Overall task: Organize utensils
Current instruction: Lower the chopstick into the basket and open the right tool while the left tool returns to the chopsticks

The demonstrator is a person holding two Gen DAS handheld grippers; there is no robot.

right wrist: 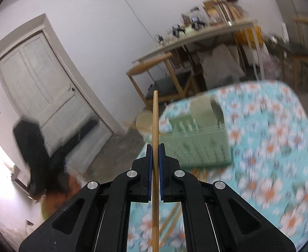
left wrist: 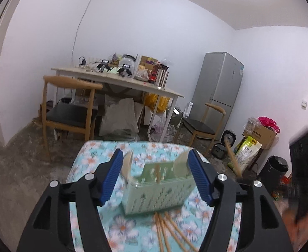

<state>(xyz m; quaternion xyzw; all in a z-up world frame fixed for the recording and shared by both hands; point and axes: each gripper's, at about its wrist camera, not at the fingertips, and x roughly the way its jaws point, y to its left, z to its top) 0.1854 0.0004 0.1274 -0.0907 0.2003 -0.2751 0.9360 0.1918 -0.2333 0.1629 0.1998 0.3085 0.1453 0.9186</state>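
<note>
Left gripper (left wrist: pixel 155 176): jaws spread wide, pressing on nothing, framing the green utensil basket (left wrist: pixel 157 191) that stands on the floral-covered table (left wrist: pixel 91 159). Right gripper (right wrist: pixel 155 157): jaws pressed together, pinching one wooden chopstick (right wrist: pixel 155 126) upright. More chopsticks (left wrist: pixel 168 231) lie on the table just before the basket.

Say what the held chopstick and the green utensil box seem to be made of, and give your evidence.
Chopstick: probably bamboo or wood; pale tan, matte, slim and straight. Green utensil box: likely plastic; smooth, uniformly coloured walls with a printed leaf pattern, though blur leaves this uncertain.
</note>
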